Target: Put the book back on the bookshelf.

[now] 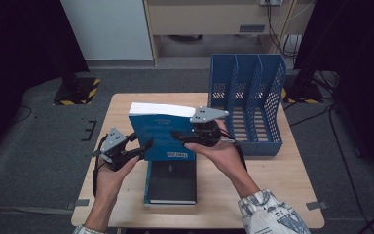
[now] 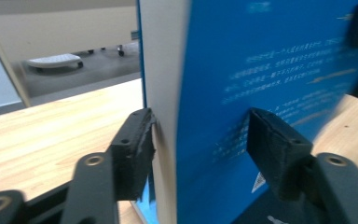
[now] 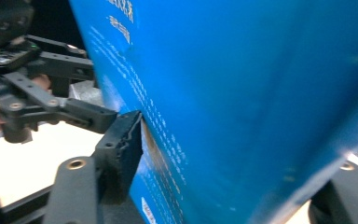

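Clamping both tools, left [image 1: 145, 145] and right [image 1: 176, 134], on the blue book's [image 1: 159, 131] edges, I judge it thick, stiff, fairly heavy, slick-covered, best pinched near the spine.

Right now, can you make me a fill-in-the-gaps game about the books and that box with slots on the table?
1. The book held up between the two tools has a ____ cover.
2. Under it, a dark book lies ____ on the wooden table.
3. The blue file rack stands on the person's ____ side of the table.
4. The left tool and the right tool grip the ____ book.

Missing words: blue; flat; right; same
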Motion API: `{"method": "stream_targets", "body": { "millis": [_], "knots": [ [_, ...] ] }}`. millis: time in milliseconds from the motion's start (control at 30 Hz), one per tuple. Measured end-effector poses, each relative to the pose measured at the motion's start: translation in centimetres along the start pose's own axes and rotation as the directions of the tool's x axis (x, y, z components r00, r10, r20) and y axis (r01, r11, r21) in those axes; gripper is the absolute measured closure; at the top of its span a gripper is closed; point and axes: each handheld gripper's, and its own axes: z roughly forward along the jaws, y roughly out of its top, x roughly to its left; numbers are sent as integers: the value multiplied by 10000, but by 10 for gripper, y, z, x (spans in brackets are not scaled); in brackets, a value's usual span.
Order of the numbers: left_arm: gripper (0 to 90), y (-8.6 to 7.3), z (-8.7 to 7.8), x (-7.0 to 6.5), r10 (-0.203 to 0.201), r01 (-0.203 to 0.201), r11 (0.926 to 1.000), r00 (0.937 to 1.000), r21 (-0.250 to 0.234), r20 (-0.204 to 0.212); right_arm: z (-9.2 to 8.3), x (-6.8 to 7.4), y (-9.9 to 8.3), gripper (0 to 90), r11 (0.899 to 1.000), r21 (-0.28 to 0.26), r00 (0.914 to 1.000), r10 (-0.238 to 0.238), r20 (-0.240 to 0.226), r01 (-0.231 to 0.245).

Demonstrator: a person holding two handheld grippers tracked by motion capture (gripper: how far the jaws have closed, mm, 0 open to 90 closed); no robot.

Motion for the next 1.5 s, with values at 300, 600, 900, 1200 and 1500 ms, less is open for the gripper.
{"method": "stream_targets", "body": {
  "millis": [300, 600, 900, 1200, 1500],
  "knots": [
    [443, 3, 9, 5, -96, 95, 9999, 9998, 34, 159, -6, 12, 0, 553, 9996, -18, 9996, -267, -106, 267],
    [423, 4, 9, 5, -256, 255, 9997, 9994, 58, 240, -6, 7, 1, 548, 9997, -116, 9984, 202, -526, -209],
    [421, 4, 9, 4, -302, 301, 9995, 9992, 47, 266, -7, 4, 6, 537, 9997, -261, 9975, -22, -701, 4],
    [417, 3, 10, 4, -288, 284, 9995, 9992, 151, 272, -9, -1, 25, 380, 9963, -852, 9958, -158, -897, 81],
    [296, -10, 2, 7, -169, 180, 9989, 9996, 441, -247, -4, -4, 29, 426, 9971, -753, 9934, -214, -1129, 129]
  ]
}}
